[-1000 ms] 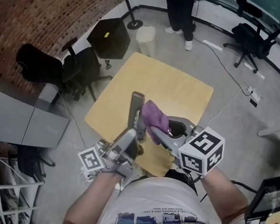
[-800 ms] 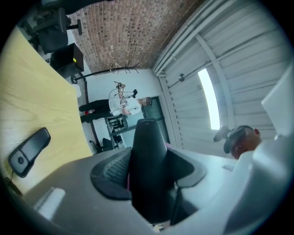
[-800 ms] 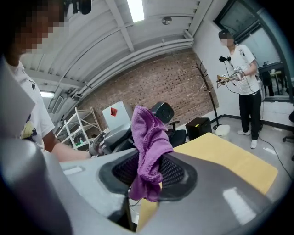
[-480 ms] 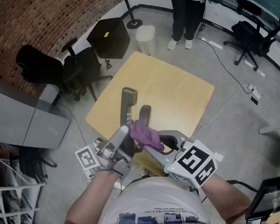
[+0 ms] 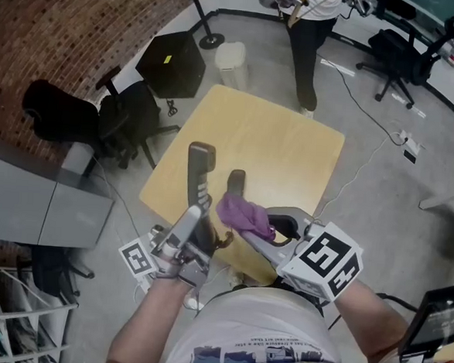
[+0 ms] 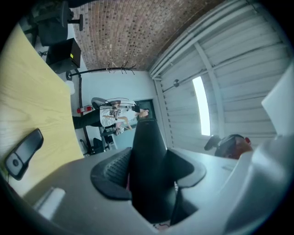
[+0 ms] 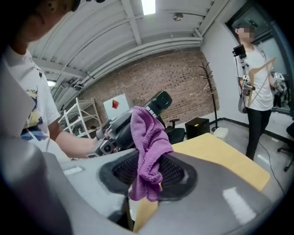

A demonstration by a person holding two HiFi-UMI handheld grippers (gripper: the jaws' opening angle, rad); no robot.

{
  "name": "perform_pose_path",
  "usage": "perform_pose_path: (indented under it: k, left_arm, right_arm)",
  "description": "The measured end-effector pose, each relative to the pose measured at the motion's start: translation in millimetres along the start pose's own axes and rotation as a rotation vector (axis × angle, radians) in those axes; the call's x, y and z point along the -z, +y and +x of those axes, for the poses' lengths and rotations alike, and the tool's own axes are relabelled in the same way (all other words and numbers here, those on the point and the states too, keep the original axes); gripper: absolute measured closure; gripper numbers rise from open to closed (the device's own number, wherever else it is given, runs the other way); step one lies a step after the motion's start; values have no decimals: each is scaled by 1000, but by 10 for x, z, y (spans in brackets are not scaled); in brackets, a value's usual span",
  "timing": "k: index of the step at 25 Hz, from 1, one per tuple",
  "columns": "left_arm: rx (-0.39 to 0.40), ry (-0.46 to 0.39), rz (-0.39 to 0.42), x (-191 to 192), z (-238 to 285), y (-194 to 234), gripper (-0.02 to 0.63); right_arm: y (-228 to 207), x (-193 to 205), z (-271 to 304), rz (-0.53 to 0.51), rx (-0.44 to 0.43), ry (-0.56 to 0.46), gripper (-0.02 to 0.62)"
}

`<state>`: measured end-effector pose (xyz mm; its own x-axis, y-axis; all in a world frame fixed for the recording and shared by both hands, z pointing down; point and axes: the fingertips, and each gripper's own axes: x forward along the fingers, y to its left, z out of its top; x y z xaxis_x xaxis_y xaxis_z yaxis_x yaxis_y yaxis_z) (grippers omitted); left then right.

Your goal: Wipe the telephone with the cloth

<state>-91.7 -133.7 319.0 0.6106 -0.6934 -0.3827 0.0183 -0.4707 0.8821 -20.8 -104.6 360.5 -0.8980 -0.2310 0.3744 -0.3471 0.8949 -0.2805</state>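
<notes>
Handset (image 5: 199,169): long, narrow and dark, with a paler grey stretch lower down. It stands nearly upright in the air over the near-left part of the table (image 5: 291,150), clear of the yellow top.
Cloth (image 5: 244,214): purple, nubbly and bunched. One fold rises above the jaws and a short tail hangs below them (the right gripper view shows this best). It sits just right of the handset's lower part; whether the two touch I cannot tell.
Left gripper (image 5: 199,217): jaws partway apart and clamped on the handset's lower end, one ribbed pad against each side. It tilts upward and away from the person, whose forearm comes in from the lower left.
Right gripper (image 5: 261,224): jaws pinched together on the cloth, with nothing else between them. It points toward the handset and slightly downward, and its marker cube (image 5: 326,258) is nearest the person.
Small dark object (image 5: 236,181): lies flat on the table beyond the cloth, apart from both grippers.
</notes>
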Motion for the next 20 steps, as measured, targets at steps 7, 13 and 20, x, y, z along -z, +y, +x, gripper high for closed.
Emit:
perform_pose_path:
  k: [7,13,20]
  left_arm:
    - [42,39,-16,138,-38,-71,354]
    - [58,45,-40,178,-90,-94,354]
    - [49,27,-54,103,-185,-75,354]
  right_arm:
    - [-350,-334,-44,45,120,-102,485]
    - [-313,-414,62,66,123,-122,484]
    - [-31,-302,193,36,92,-82,485]
